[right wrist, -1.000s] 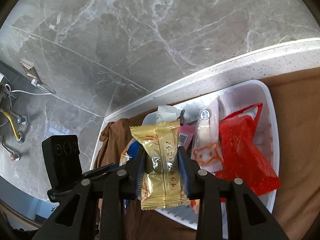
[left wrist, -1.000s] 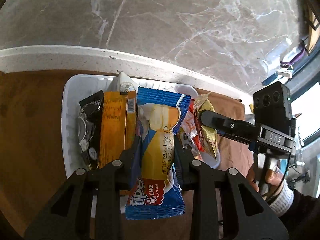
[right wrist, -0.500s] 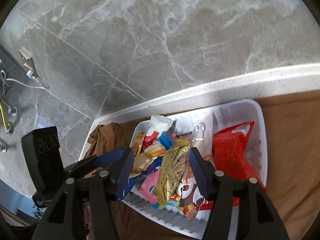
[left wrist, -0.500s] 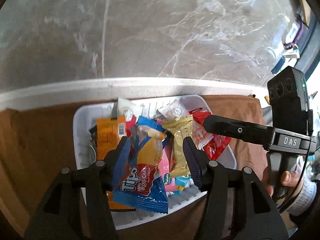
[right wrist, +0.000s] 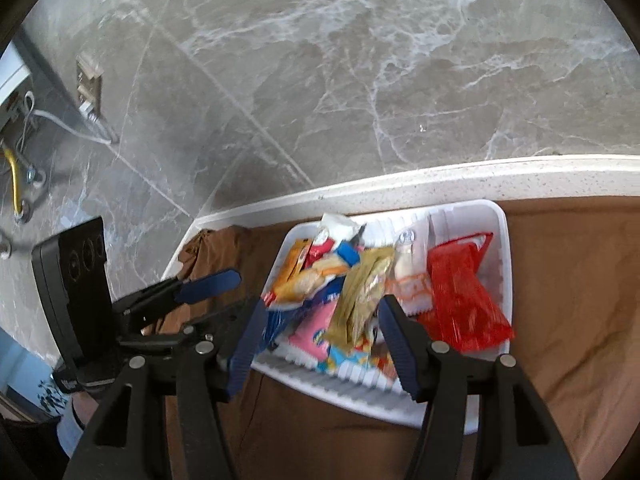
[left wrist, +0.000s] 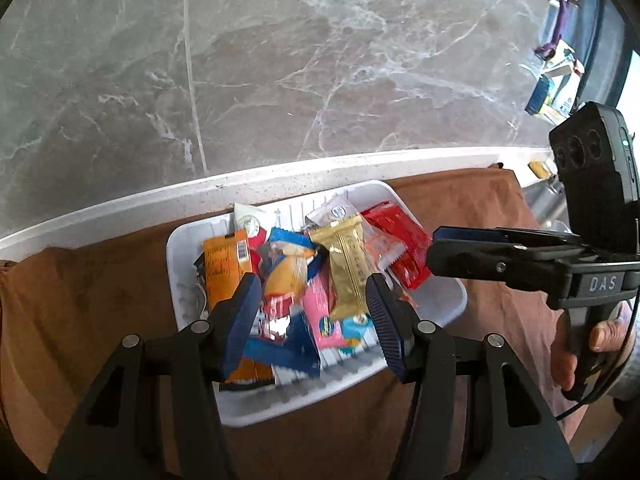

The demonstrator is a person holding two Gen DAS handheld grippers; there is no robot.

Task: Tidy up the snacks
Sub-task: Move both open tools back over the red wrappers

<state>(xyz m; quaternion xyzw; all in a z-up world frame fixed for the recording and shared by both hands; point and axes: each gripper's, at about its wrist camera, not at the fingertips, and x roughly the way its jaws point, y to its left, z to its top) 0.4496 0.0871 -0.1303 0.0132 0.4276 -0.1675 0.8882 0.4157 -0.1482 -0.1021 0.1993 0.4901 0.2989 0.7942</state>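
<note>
Left wrist view: both hand-held grippers hang open and empty above a white ribbed plastic tray (left wrist: 448, 300) heaped with snack packets.

Nearest the lens, the left hand-held gripper (left wrist: 312, 312) has its blue-padded jaws spread about halfway with nothing between them; below lie a blue and yellow roll-cake wrapper (left wrist: 286, 280) and a shiny gold foil packet (left wrist: 348, 268), both loose in the tray on the brown cloth-covered table (left wrist: 88, 300). The right hand-held gripper (right wrist: 322, 334) is likewise parted and holds nothing, above the same pile beside a red plastic sachet (right wrist: 464, 300). The drop looks finished, so the next move is probably a clean retreat: lift straight up so no pad snags a wrapper, then look for any snack left outside the tray. Farther off is a grey marble wall (left wrist: 320, 60).
</note>
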